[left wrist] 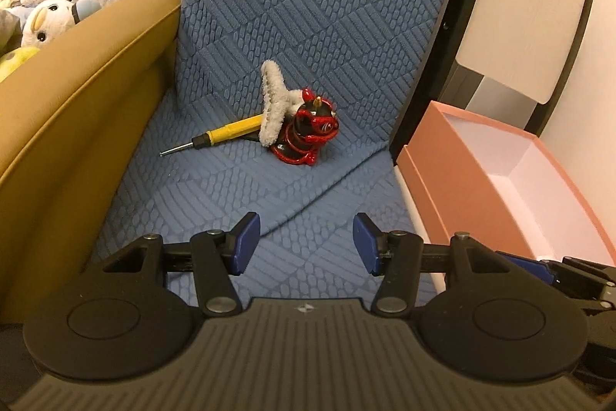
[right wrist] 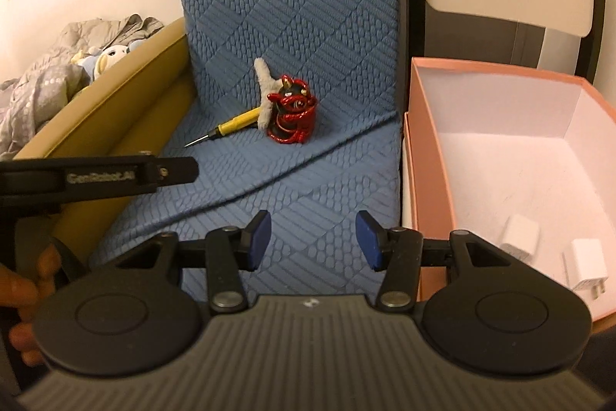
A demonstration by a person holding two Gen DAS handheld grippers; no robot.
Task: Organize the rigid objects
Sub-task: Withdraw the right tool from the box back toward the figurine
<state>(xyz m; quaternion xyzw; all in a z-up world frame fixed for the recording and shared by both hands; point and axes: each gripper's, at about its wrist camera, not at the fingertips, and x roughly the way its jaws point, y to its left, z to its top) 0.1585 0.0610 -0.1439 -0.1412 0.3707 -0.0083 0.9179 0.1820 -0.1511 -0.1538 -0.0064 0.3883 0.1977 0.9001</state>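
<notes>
A red and black figurine (left wrist: 308, 133) (right wrist: 292, 120) sits on the blue quilted cushion (left wrist: 238, 187) (right wrist: 308, 180), far from both grippers. A yellow screwdriver (left wrist: 219, 135) (right wrist: 231, 124) lies to its left, tip pointing left. A grey fuzzy piece (left wrist: 274, 103) (right wrist: 265, 91) leans over both. A pink box (left wrist: 442, 180) (right wrist: 427, 156) stands open on the right; two white chargers (right wrist: 521, 230) (right wrist: 587, 264) lie inside. My left gripper (left wrist: 306, 243) is open and empty above the cushion. My right gripper (right wrist: 312, 239) is open and empty beside the box.
A tan padded armrest (left wrist: 77, 95) (right wrist: 115, 103) borders the cushion on the left, with plush toys (left wrist: 46, 22) and grey bedding (right wrist: 42, 91) behind it. A dark-framed white panel (left wrist: 519, 6) stands behind the box. The left gripper's body (right wrist: 96, 176) shows in the right wrist view.
</notes>
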